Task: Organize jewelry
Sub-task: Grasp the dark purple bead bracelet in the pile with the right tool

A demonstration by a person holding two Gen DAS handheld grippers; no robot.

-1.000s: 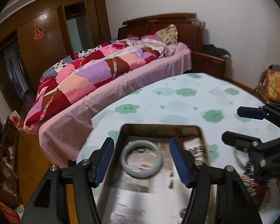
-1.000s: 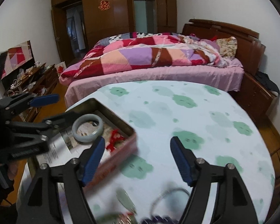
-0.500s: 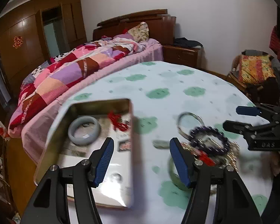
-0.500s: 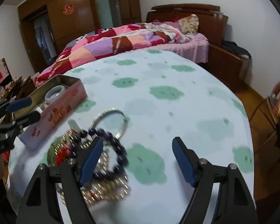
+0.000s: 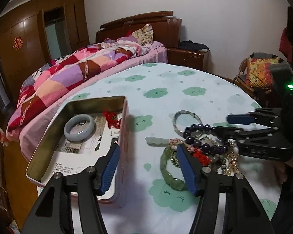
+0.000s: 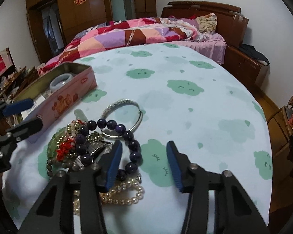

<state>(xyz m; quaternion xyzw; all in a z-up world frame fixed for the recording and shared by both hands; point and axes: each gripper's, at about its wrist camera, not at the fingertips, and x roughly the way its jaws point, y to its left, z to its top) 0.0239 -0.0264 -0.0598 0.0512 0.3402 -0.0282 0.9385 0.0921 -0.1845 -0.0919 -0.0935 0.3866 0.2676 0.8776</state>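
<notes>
A pink tin box (image 5: 125,136) (image 6: 68,99) stands open on the table, holding a pale jade bangle (image 5: 79,125) (image 6: 60,79) and a red tassel (image 5: 112,120). A pile of jewelry lies to its right: a purple bead bracelet (image 5: 197,136) (image 6: 107,146), a silver bangle (image 5: 186,117) (image 6: 123,120), a green bracelet (image 5: 168,169), a pearl strand (image 6: 123,195). My left gripper (image 5: 148,167) is open between box and pile. My right gripper (image 6: 144,163) is open just right of the pile, its left finger over the purple beads.
The round table has a white cloth with green clouds (image 6: 185,87). A bed with a patchwork quilt (image 6: 136,35) stands behind it. A nightstand (image 5: 187,58) and a wicker chair (image 5: 259,74) are at the right. A cluttered shelf (image 6: 7,81) is at the left.
Both grippers swung from over the tin box toward the jewelry pile. The left gripper now sits between box and pile; the right one came down close to the purple beads.
</notes>
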